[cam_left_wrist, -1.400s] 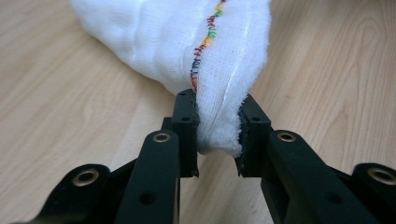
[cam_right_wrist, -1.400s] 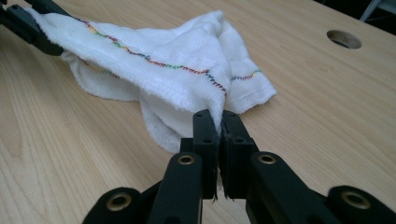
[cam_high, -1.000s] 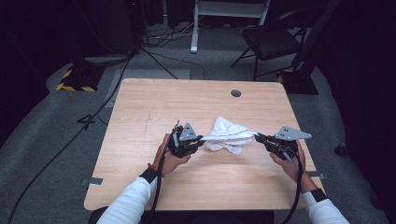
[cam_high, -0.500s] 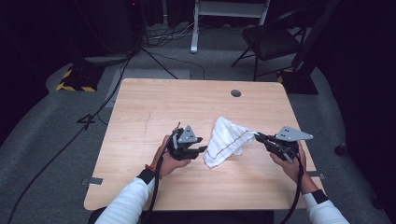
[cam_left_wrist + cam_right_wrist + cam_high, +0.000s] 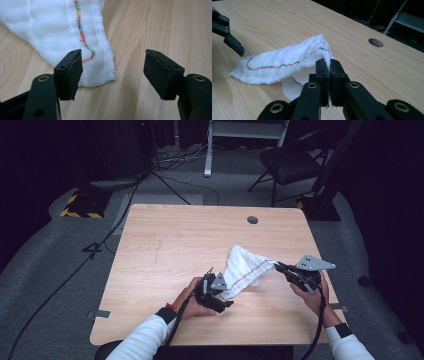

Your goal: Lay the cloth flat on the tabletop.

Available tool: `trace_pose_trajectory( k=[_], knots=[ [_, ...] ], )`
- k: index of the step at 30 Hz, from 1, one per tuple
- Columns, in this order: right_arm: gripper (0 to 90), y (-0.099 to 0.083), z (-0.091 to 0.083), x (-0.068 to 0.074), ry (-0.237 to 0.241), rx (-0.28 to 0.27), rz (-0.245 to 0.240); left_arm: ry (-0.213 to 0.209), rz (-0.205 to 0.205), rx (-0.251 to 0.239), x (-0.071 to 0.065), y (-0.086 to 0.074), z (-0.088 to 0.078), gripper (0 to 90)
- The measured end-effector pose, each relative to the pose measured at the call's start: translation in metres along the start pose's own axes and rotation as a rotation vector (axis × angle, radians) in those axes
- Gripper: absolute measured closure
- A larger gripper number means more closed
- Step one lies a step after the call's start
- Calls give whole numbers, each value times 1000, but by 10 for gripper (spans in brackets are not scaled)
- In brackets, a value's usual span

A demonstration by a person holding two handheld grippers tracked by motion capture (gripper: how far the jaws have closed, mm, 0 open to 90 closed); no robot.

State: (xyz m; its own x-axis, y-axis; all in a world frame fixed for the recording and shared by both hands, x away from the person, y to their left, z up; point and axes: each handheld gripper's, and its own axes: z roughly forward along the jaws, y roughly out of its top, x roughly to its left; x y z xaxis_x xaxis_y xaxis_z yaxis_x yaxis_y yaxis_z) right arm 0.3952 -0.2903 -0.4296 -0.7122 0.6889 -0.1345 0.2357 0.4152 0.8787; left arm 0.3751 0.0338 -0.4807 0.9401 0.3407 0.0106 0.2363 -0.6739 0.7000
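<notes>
High view: wooden counter [image 5: 165, 245] carries a white cloth [image 5: 243, 270], crumpled, woven gauze with a multicoloured stitched line along its hem, lying right of centre between the two hands. Right claw [image 5: 278, 266] is clamped together on the cloth's far corner, lifting it off the wood. Left claw [image 5: 224, 296] is low by the near corner; its jaws have just been opening, stand apart, cloth edge [image 5: 100, 80] lying between them unpressed.

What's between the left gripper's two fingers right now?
In the left gripper view, the left gripper stands open; a corner of the white stitched muslin cloth lies by one of its fingers, otherwise bare light wooden table.
</notes>
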Motion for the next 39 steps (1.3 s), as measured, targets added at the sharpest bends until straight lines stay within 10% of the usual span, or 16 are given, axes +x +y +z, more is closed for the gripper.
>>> trace_pose_trajectory(
  k=[19, 39],
  knots=[
    [874, -2, 0, -1, 3, 0, 7, 51, 55, 58, 15, -4, 7, 828],
    [876, 20, -27, 6, 18, -96, -25, 192, 11, -274, 29, 11, -100, 859]
  ],
)
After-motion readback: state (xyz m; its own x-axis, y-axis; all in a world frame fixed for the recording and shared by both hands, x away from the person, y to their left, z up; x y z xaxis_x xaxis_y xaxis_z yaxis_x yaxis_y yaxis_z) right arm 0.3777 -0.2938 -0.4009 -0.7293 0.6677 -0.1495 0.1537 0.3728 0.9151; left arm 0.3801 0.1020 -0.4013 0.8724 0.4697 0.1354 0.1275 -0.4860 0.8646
